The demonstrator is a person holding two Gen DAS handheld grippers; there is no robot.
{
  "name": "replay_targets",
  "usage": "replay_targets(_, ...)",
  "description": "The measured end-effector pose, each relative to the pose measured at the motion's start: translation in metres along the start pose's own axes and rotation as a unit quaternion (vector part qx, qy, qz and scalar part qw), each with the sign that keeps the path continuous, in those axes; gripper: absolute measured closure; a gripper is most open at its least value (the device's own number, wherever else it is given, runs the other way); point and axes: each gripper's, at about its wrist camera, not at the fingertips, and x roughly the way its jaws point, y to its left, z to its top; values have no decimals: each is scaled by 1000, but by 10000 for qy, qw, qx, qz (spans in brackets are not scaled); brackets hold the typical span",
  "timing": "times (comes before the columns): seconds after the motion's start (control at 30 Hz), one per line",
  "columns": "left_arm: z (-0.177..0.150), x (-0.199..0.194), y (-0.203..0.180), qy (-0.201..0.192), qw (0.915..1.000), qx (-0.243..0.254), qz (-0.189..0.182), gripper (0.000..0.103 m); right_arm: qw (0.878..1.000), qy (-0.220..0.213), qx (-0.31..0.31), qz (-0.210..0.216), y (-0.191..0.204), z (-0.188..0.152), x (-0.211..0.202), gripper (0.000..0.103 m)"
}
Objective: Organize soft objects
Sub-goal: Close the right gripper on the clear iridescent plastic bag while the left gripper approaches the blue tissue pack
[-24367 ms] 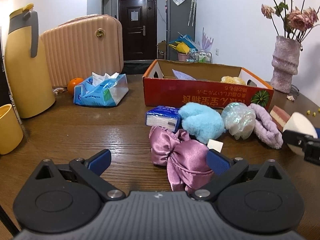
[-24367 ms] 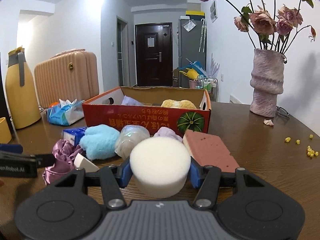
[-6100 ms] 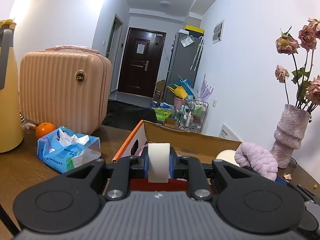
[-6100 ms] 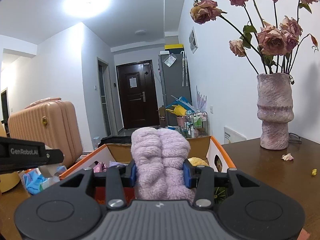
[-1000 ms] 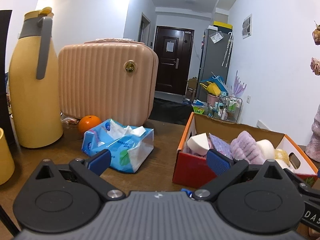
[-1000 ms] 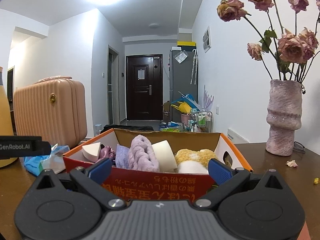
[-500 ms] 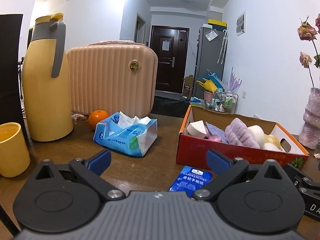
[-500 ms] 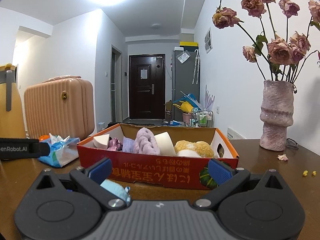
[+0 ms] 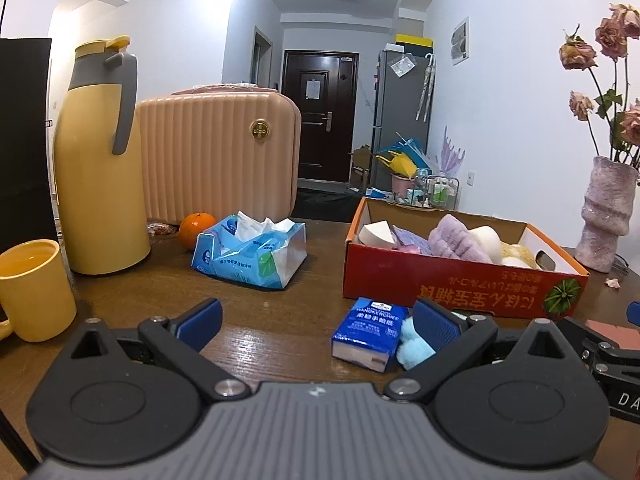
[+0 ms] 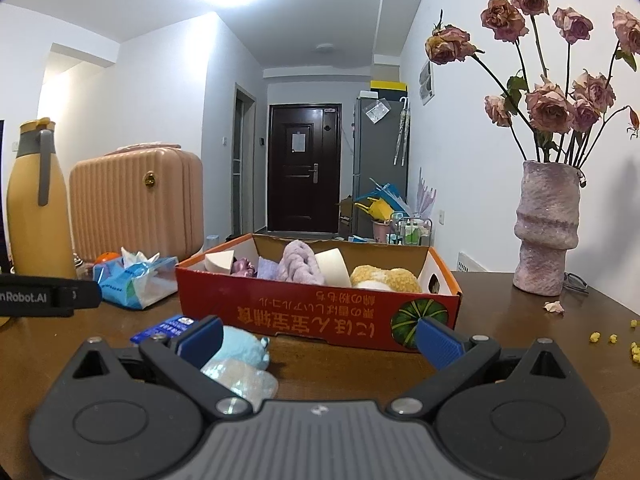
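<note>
Both pairs of jaws spread and empty, left gripper (image 9: 316, 318) and right gripper (image 10: 318, 338) now dropped back low before the red cardboard box (image 10: 320, 314) at 12 o'clock, leaving blue fuzzy puff (image 10: 242, 346), iridescent mesh pouf (image 10: 244, 380) and pocket tissue pack (image 9: 370, 332) on table at 10 o'clock to load.

"nRobot.AI" on left hand-held gripper (image 10: 48, 296); "HANDKERCHIEF" on blue tissue pack (image 9: 370, 332).
</note>
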Motion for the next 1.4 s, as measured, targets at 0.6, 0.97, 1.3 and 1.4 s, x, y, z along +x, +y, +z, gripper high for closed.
replay_targets(0.6, -8, -10, -2, 174, 9995, 150, -237, 0, 9993, 239, -91, 257, 2, -8, -12, 0)
replay_targets(0.97, -7, -6, 11, 230, 9994, 152, -223, 0, 9964, 710, -112, 441, 20, -12, 6, 0)
replay_targets(1.3, -7, -3, 23, 257, 9994, 184, -166, 0, 9930, 1125, 12, 358, 39, -12, 38, 3)
replay_targets(1.4, -7, -1, 25, 283, 9994, 172, -140, 0, 9913, 1257, 31, 394, 40, -13, 44, 13)
